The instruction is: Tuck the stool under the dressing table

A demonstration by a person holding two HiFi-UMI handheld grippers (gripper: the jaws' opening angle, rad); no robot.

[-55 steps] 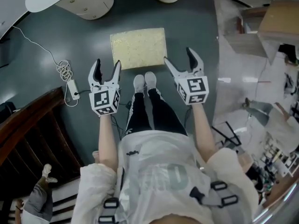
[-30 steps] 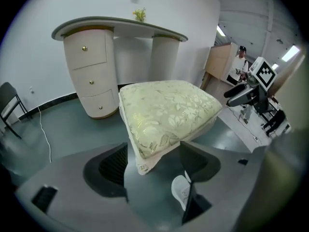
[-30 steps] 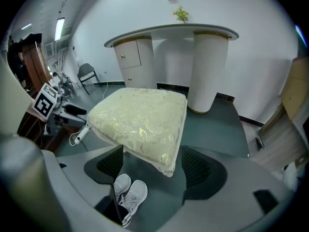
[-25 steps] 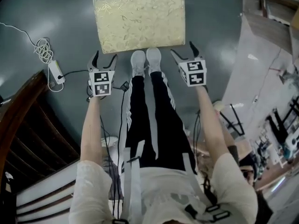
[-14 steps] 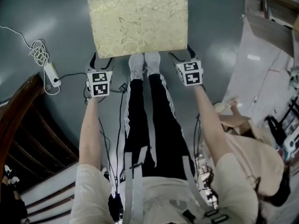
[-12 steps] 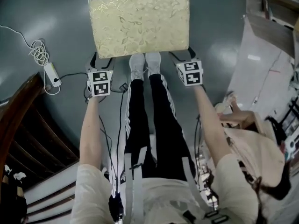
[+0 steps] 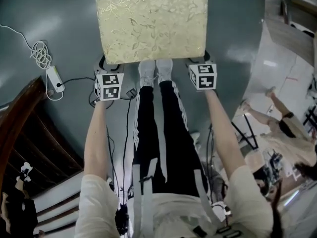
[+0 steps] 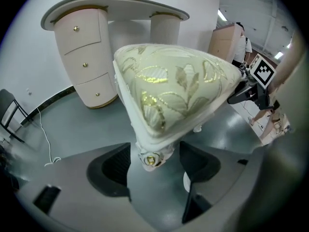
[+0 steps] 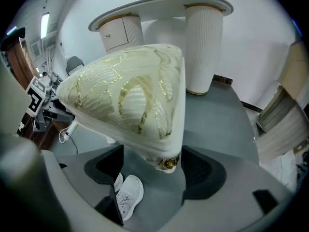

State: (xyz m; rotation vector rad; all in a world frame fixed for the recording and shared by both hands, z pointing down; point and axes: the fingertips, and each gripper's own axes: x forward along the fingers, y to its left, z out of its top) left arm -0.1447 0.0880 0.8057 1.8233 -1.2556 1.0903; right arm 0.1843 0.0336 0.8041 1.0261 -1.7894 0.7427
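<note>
The stool (image 7: 151, 24) has a cream cushion with gold leaf pattern and stands on the grey floor just ahead of my feet. My left gripper (image 7: 110, 66) is at its near left corner, tips hidden under the cushion edge. In the left gripper view the gripper (image 8: 154, 161) is open, jaws straddling the gold-capped corner of the stool (image 8: 178, 91) with gaps on both sides. My right gripper (image 7: 200, 62) is at the near right corner. It (image 9: 154, 166) also stands open astride the stool (image 9: 130, 95) corner. The white dressing table (image 8: 116, 6) (image 9: 164, 6) stands beyond.
A power strip (image 7: 52, 78) with a coiled cord (image 7: 42, 53) lies on the floor at left. A dark wooden staircase (image 7: 20, 133) rises at lower left. My white shoes (image 7: 156, 71) touch the stool's near edge. A cardboard box (image 8: 227, 37) and a person (image 7: 282, 123) are at right.
Both grippers have moved forward from in front of the stool to its two near corners, and their tips now sit under the cushion edge. The stool looks larger and nearer.
</note>
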